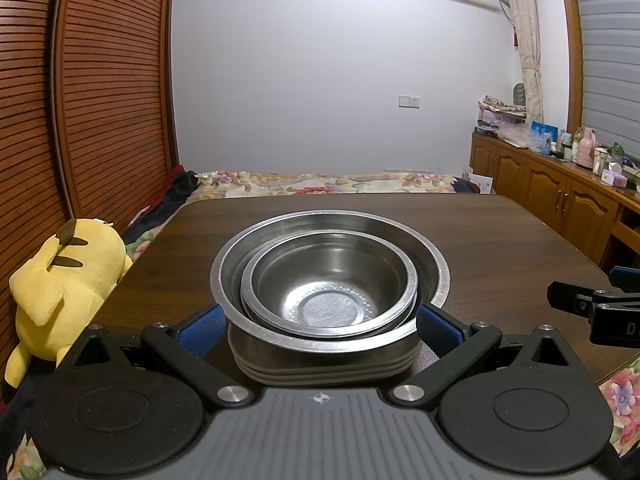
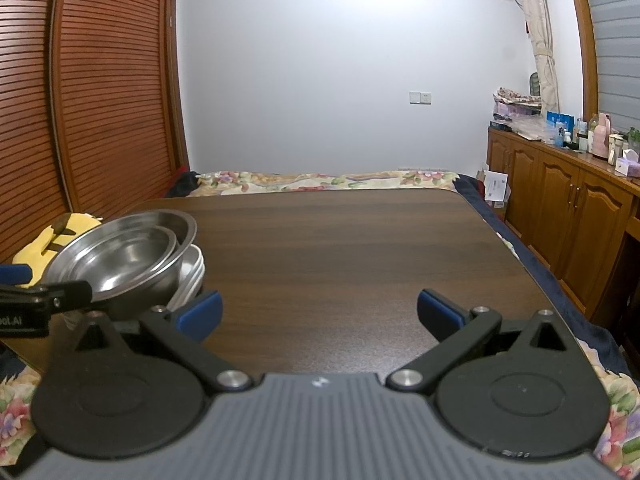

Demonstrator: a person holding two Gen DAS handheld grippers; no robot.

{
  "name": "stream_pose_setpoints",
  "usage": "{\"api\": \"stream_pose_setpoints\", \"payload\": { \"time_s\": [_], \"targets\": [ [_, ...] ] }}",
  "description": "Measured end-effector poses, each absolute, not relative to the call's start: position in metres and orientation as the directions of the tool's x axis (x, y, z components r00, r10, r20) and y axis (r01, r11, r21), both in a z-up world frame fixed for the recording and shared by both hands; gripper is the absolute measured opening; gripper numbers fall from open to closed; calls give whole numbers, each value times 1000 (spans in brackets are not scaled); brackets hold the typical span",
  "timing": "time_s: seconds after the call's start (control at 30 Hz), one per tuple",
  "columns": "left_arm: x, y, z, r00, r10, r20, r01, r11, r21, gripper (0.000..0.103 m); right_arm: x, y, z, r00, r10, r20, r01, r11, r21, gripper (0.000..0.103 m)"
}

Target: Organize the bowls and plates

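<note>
Stacked plates [image 1: 320,364] carrying nested bowls [image 1: 328,276] sit between my left tool [image 1: 320,326], fingers apart, seemingly consolidated; right tool [image 2: 320,312] gapes over bare counter [image 2: 340,248].

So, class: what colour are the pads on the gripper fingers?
Blue pads on black fingers, clearest in the right wrist view.
</note>
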State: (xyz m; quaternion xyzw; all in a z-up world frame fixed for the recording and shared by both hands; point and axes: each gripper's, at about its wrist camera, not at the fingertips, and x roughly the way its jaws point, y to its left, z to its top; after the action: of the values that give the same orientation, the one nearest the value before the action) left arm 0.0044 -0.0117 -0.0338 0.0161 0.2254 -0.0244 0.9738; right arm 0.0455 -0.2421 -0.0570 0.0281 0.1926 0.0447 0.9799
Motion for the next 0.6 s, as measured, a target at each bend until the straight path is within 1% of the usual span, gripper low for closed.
{"api": "stream_pose_setpoints", "payload": {
  "time_s": [0.6],
  "targets": [
    [5, -11, -32, 897, -39, -439, 54, 998, 20, 103, 48, -242, -59, 920, 102, -379, -77, 994, 81, 103]
  ]
}}
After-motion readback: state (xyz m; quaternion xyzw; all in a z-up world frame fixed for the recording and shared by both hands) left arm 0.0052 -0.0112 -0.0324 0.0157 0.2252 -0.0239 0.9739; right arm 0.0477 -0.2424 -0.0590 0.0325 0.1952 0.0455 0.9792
